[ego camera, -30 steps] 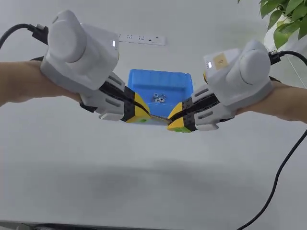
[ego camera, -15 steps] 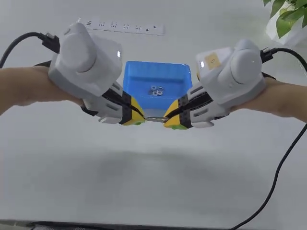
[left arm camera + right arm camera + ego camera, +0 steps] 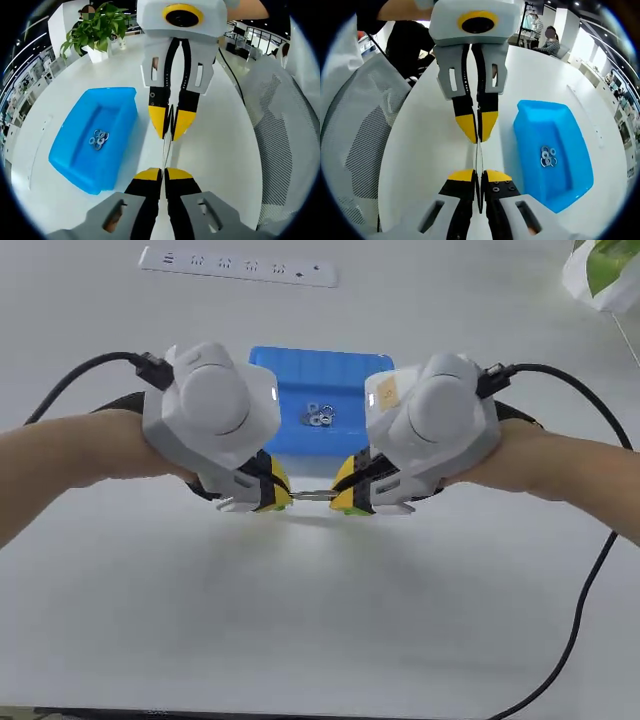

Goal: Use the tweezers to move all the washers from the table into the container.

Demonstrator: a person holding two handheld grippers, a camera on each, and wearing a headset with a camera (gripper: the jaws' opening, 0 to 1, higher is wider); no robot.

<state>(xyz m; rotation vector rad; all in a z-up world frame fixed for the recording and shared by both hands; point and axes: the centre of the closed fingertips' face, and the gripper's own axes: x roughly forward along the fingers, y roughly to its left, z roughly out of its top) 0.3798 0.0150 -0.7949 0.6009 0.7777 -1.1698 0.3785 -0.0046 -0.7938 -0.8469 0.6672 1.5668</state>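
Left hand-held gripper point(image 3: 272, 496) and right hand-held gripper point(image 3: 350, 498) meet tip to tip, each pinching one end of the tweezers point(image 3: 312, 496) above the worktop point(image 3: 320, 620), just near of the blue container point(image 3: 285, 370); washers point(image 3: 320, 416) lie inside it; transfer looks done; next move probably setting the tweezers down.

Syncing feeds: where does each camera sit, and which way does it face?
Head view: headset camera, looking down at both forearms, left gripper, right gripper.
Left gripper view: rides the left gripper, faces the right gripper along the tweezers; own jaws below.
Right gripper view: mirrored, facing the left gripper; own jaws below.
All share the blue container and washers.
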